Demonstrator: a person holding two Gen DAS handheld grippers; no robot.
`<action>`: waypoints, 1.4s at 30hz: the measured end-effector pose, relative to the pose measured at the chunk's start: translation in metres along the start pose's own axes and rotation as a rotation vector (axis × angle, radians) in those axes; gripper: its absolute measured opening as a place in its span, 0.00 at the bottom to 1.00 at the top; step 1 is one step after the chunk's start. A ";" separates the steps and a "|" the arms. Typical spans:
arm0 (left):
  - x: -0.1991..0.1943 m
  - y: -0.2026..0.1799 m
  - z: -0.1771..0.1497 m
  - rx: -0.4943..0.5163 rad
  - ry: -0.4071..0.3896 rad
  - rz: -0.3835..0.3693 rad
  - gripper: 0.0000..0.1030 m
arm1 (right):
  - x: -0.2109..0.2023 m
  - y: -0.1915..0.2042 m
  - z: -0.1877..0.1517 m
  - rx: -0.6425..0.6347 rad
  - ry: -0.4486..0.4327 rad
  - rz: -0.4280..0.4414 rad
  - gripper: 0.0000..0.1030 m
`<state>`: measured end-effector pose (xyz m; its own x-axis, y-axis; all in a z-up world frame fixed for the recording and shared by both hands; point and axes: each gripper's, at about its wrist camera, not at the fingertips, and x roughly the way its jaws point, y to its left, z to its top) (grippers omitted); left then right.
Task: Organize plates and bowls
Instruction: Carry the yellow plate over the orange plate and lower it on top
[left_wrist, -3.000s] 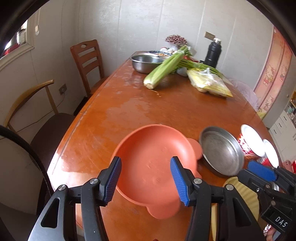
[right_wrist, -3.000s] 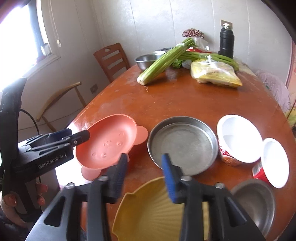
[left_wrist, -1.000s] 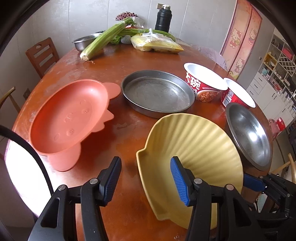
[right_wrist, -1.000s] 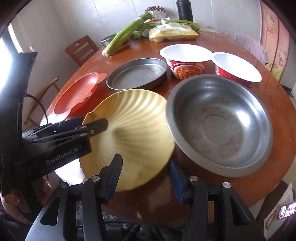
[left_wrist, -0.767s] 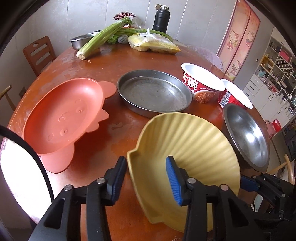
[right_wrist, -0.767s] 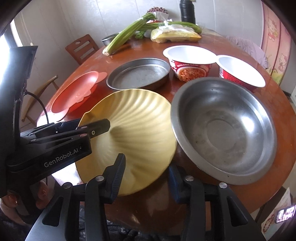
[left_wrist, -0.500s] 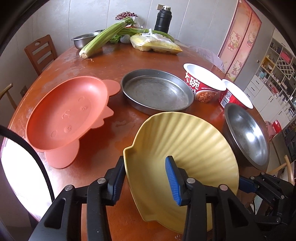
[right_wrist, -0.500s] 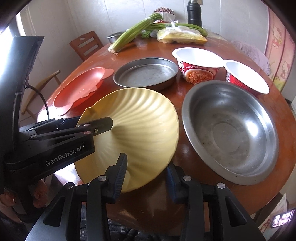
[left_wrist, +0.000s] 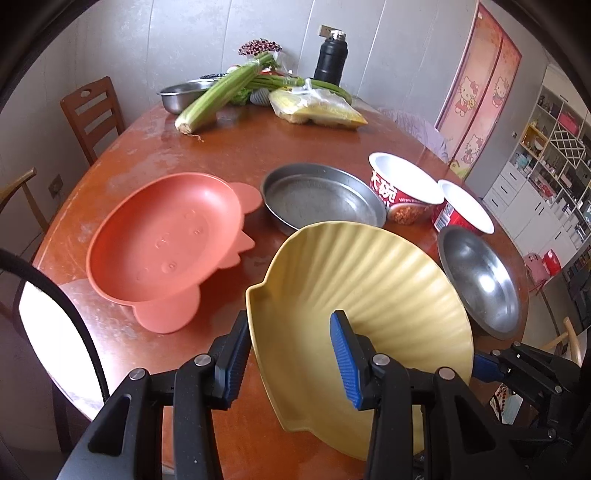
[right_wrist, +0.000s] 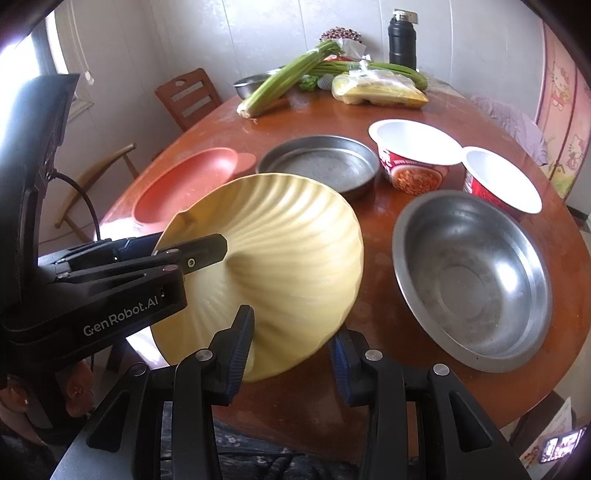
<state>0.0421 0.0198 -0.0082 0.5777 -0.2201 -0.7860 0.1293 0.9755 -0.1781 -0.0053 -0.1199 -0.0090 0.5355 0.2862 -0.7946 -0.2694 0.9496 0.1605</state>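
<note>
Starting at the left of the wooden table (left_wrist: 155, 155), the salmon-pink plate (left_wrist: 162, 240) with ear-shaped tabs lies flat and holds nothing. Next to it the shallow steel pan (left_wrist: 321, 201) is likewise bare inside. In front of these, the yellow shell-shaped plate (left_wrist: 362, 295) is lifted and tilted above the table's near edge. The left gripper (left_wrist: 291, 354) has its blue pads on either side of the plate's near rim, one pad outside and one on the ribbed inner face, gripping it. The right gripper (right_wrist: 291, 343) has its fingers spread on either side of the plate's lower edge; whether the pads touch it cannot be told. Further right stand two red instant-noodle cups (left_wrist: 406, 192), both with their white lids on, and nearest the right edge a deep steel bowl (right_wrist: 469, 277), empty.

At the far end lie celery (left_wrist: 221, 96), a small steel bowl (left_wrist: 183, 94), a bag of yellow food (left_wrist: 317, 110) and a black flask (left_wrist: 330, 59).

Only the right wrist view shows the left gripper from the side, clamped on the plate rim, and the person's fingers (right_wrist: 77, 387) under it. Only the left wrist view shows shelving (left_wrist: 554, 155) beyond the table.
</note>
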 end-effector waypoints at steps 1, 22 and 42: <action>-0.003 0.003 0.000 -0.005 -0.007 0.003 0.42 | -0.001 0.003 0.001 -0.006 -0.004 0.002 0.40; -0.025 0.074 0.021 -0.129 -0.076 0.088 0.42 | 0.025 0.064 0.060 -0.086 -0.027 0.091 0.40; 0.001 0.120 0.064 -0.151 -0.071 0.146 0.42 | 0.070 0.093 0.106 -0.023 -0.021 0.111 0.41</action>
<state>0.1096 0.1372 0.0075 0.6377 -0.0705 -0.7671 -0.0792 0.9845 -0.1563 0.0919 0.0016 0.0121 0.5184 0.3920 -0.7600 -0.3461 0.9089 0.2327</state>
